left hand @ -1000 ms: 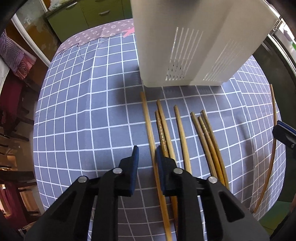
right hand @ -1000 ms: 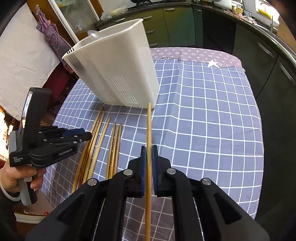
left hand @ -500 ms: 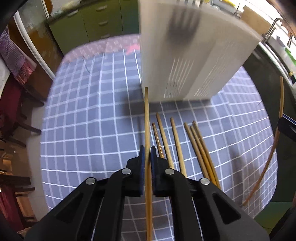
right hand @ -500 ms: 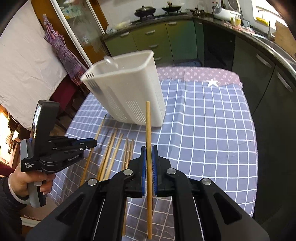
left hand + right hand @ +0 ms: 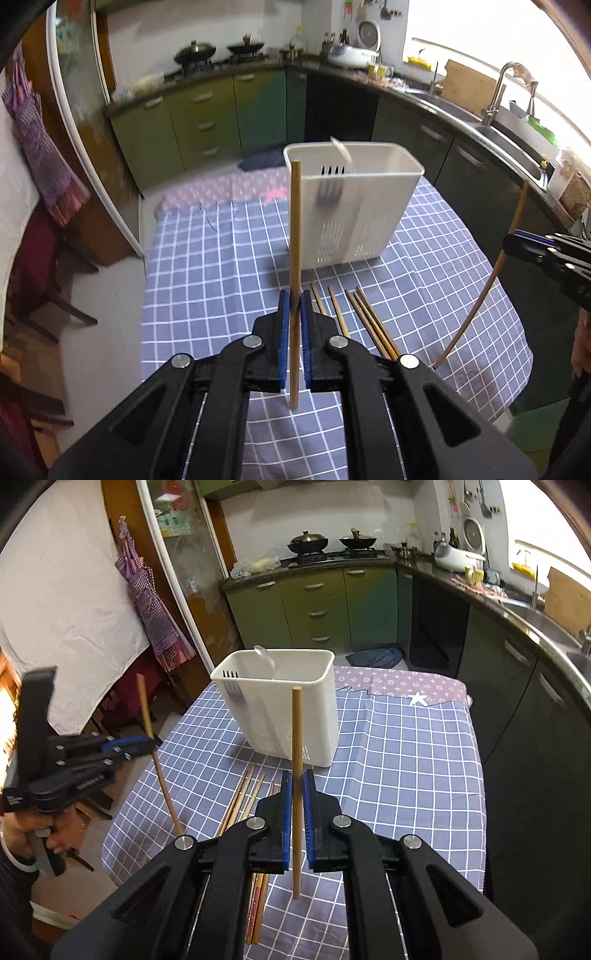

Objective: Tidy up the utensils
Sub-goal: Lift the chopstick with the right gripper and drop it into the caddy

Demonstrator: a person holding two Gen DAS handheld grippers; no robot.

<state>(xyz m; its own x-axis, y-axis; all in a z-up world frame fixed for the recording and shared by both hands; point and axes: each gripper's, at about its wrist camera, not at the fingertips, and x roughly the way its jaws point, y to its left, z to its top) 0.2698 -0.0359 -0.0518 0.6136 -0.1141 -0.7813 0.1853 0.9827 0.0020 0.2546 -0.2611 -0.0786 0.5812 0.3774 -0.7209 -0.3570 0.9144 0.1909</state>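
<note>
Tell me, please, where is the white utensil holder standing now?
The white utensil holder stands upright on the checked tablecloth, beyond the loose chopsticks lying in front of it, central in both wrist views.

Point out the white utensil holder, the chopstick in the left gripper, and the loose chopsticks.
white utensil holder [image 5: 295, 716], right wrist view, front wall.
chopstick in the left gripper [image 5: 295, 229], left wrist view, upper shaft.
loose chopsticks [image 5: 369, 321], left wrist view, mid-bundle.

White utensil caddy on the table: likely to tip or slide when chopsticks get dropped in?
The white caddy stands tall on a narrower base, so a sideways knock near its rim might tip it. It looks like thin, slotted plastic, probably light, and may slide on the checked tablecloth. The fork inside adds little ballast.
</note>
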